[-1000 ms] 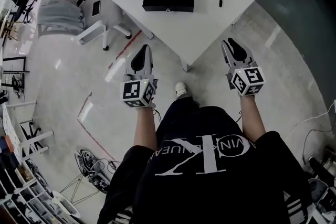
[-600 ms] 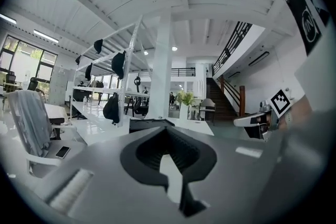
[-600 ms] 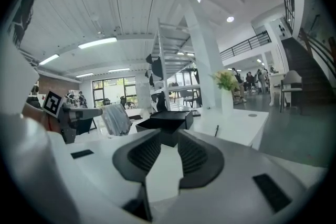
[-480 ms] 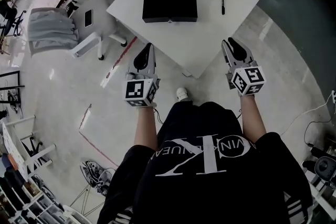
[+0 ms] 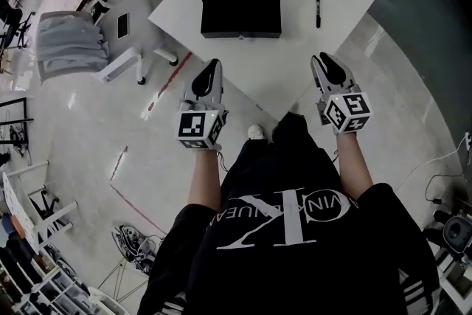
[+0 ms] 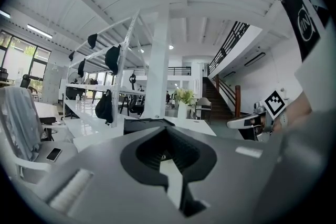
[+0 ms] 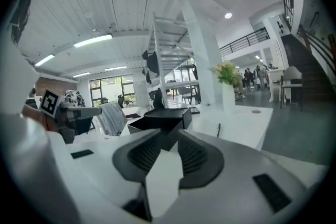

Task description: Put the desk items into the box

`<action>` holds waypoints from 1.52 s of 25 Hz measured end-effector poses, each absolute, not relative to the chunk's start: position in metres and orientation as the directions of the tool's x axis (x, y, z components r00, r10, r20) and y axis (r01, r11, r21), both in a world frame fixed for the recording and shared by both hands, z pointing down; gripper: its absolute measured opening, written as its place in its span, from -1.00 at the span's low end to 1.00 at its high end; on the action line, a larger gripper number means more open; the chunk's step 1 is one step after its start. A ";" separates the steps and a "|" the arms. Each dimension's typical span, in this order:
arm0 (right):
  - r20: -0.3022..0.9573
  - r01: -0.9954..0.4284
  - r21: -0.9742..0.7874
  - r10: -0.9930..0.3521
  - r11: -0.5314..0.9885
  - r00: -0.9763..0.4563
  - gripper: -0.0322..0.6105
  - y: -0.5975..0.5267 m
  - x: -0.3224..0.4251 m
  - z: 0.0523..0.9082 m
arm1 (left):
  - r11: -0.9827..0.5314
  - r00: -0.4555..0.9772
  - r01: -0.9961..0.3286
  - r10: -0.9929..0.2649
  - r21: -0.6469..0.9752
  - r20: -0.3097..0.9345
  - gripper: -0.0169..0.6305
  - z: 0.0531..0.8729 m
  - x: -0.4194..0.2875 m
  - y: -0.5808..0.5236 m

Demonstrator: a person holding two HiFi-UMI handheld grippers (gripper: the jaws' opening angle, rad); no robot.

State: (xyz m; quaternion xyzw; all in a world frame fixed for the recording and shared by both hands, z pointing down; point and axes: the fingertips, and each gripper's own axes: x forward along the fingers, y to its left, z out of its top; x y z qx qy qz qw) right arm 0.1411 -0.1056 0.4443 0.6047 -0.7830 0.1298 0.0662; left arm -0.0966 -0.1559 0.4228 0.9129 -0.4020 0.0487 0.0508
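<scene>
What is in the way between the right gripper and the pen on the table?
Nothing visible. Only bare table lies between the right gripper and the pen. The box sits off to the left, away from that path.

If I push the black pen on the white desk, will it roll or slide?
The slim black pen looks round, so it would probably roll sideways on the smooth white desk. It seems light and stiff, but thin, so jaws may pinch it poorly.
</scene>
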 end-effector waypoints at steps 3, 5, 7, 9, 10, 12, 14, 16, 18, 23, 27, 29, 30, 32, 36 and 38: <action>0.261 -0.959 -0.122 -0.924 0.256 -0.279 -0.71 -0.126 0.147 0.446 | -0.653 0.654 -0.756 -0.746 0.056 0.130 -0.91 0.423 -0.093 -0.171; 0.260 -0.955 -0.119 -0.920 0.271 -0.293 -0.71 -0.141 0.151 0.443 | -0.636 0.639 -0.768 -0.758 0.068 0.128 -0.91 0.422 -0.090 -0.182; 0.260 -0.953 -0.115 -0.917 0.282 -0.303 -0.71 -0.156 0.158 0.441 | -0.621 0.626 -0.780 -0.769 0.084 0.128 -0.91 0.419 -0.084 -0.195; 0.264 -0.950 -0.112 -0.913 0.291 -0.311 -0.71 -0.170 0.166 0.440 | -0.616 0.621 -0.783 -0.774 0.084 0.124 -0.91 0.418 -0.075 -0.206; 0.268 -0.949 -0.112 -0.910 0.296 -0.316 -0.71 -0.176 0.169 0.442 | -0.618 0.623 -0.782 -0.773 0.079 0.121 -0.91 0.419 -0.070 -0.210; 0.280 -0.947 -0.113 -0.905 0.301 -0.321 -0.71 -0.186 0.177 0.446 | -0.621 0.625 -0.781 -0.771 0.071 0.122 -0.91 0.420 -0.061 -0.219; 0.293 -0.947 -0.116 -0.901 0.299 -0.320 -0.71 -0.195 0.187 0.452 | -0.619 0.623 -0.782 -0.771 0.073 0.129 -0.91 0.423 -0.052 -0.228; 0.308 -0.948 -0.121 -0.897 0.295 -0.318 -0.71 -0.203 0.196 0.457 | -0.613 0.618 -0.786 -0.774 0.080 0.136 -0.91 0.424 -0.045 -0.236; 0.325 -0.949 -0.125 -0.892 0.289 -0.315 -0.71 -0.211 0.203 0.463 | -0.610 0.614 -0.789 -0.776 0.080 0.143 -0.91 0.426 -0.039 -0.242; 0.372 -0.953 -0.135 -0.877 0.272 -0.303 -0.71 -0.226 0.218 0.480 | -0.593 0.601 -0.799 -0.783 0.096 0.163 -0.91 0.431 -0.027 -0.253; 0.429 -0.958 -0.134 -0.857 0.252 -0.285 -0.71 -0.236 0.228 0.499 | -0.586 0.594 -0.804 -0.784 0.100 0.181 -0.91 0.438 -0.022 -0.259; 0.466 -0.962 -0.134 -0.841 0.240 -0.275 -0.71 -0.239 0.231 0.511 | -0.580 0.588 -0.808 -0.786 0.100 0.191 -0.91 0.441 -0.021 -0.261; 0.486 -0.963 -0.132 -0.832 0.233 -0.268 -0.71 -0.241 0.233 0.517 | -0.578 0.585 -0.810 -0.787 0.099 0.196 -0.91 0.442 -0.020 -0.261; 0.529 -0.967 -0.126 -0.810 0.220 -0.253 -0.71 -0.244 0.236 0.529 | -0.571 0.578 -0.815 -0.790 0.098 0.204 -0.91 0.444 -0.020 -0.263; 0.604 -0.976 -0.109 -0.767 0.190 -0.217 -0.71 -0.251 0.241 0.550 | -0.556 0.562 -0.826 -0.796 0.095 0.227 -0.91 0.451 -0.023 -0.264; 0.631 -0.981 -0.095 -0.751 0.172 -0.193 -0.71 -0.255 0.244 0.556 | -0.551 0.555 -0.830 -0.799 0.087 0.232 -0.91 0.453 -0.025 -0.263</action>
